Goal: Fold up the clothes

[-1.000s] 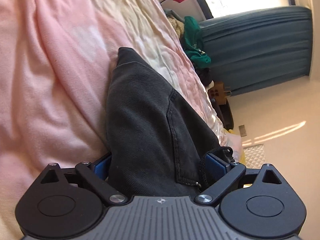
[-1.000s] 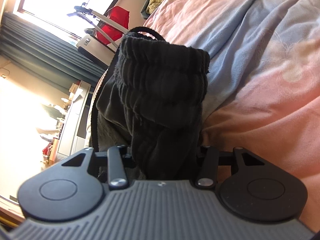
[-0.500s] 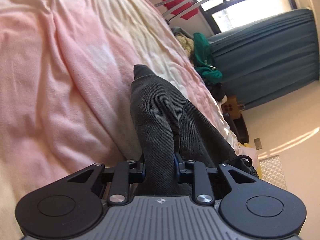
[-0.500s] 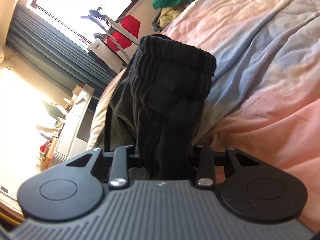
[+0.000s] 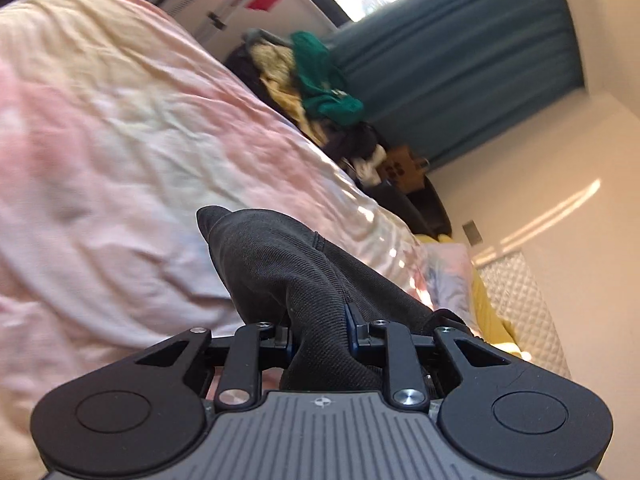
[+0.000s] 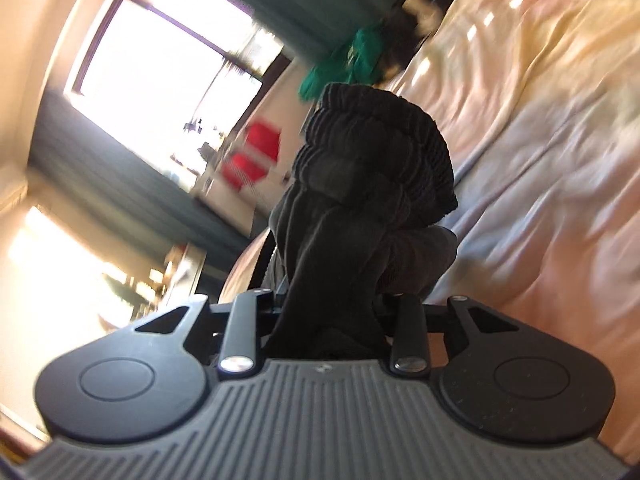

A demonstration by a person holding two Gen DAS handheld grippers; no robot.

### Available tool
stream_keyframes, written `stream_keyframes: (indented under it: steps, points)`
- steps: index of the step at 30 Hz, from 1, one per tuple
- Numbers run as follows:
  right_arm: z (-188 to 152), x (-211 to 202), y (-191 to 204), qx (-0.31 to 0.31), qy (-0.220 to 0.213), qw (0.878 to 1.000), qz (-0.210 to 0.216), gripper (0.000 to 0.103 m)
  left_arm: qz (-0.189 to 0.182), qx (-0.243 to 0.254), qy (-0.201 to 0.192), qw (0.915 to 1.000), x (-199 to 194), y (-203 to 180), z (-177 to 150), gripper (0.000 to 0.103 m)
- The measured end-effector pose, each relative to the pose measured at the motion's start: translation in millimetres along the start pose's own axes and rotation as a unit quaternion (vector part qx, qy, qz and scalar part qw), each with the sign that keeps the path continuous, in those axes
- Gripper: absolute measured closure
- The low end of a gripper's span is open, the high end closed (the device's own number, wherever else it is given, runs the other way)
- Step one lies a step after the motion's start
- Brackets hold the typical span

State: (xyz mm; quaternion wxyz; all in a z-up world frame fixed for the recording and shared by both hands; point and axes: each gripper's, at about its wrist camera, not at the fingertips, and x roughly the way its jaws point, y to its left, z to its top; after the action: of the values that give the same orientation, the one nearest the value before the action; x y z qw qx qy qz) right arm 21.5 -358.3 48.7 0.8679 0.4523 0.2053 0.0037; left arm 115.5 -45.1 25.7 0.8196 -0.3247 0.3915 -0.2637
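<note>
Left gripper: the left gripper (image 5: 320,332) was clamped on a fold of the dark trousers (image 5: 296,280), its jaws having just been closing with the cloth between them.
Right gripper: the right gripper (image 6: 332,312) was gripping the ribbed waistband end of the same trousers (image 6: 376,184); its jaws had also just been closing on the cloth.
Trousers, place: bunched in both grips and held above the bedspread (image 5: 120,160), near its side edge rather than spread flat on it.
Reason for hold: judged a two-point hold, one gripper at each end, so the garment could be carried and laid out or doubled over for folding.
Bedspread: pink, cream and pale blue, wrinkled, with nothing else seen on it near the grippers.
Surroundings: a pile of clothes (image 5: 320,84), green and yellow among them, lay past the far edge of the bed; a teal curtain (image 5: 460,72) and a bright window (image 6: 160,60) stood behind it.
Obstructions: none seen on the bed nearby; the hanging cloth hid the fingertips, and both views were blurred.
</note>
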Motion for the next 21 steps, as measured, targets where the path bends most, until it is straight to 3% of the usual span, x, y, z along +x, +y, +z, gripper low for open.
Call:
stream_keyframes:
  steps: [6, 11, 15, 21]
  points:
    - [90.4, -5.6, -55.2, 0.027, -0.070, 0.997, -0.031, 0.069, 0.000, 0.068, 0.043, 0.9968, 114.8, -99.9, 11.8, 0.078]
    - [147.1, 12.3, -96.2, 0.044, -0.121, 0.990, -0.064, 0.069, -0.010, 0.086, 0.067, 0.9940, 216.7, -145.0, 29.1, 0.078]
    - [159.8, 34.1, -128.2, 0.029, -0.160, 0.984, -0.072, 0.069, -0.014, 0.095, 0.075, 0.9925, 282.9, -147.9, 33.4, 0.078]
    - [127.2, 64.0, -186.2, 0.049, -0.109, 0.986, -0.112, 0.069, 0.021, 0.122, 0.127, 0.9841, 356.3, -99.8, 26.6, 0.077]
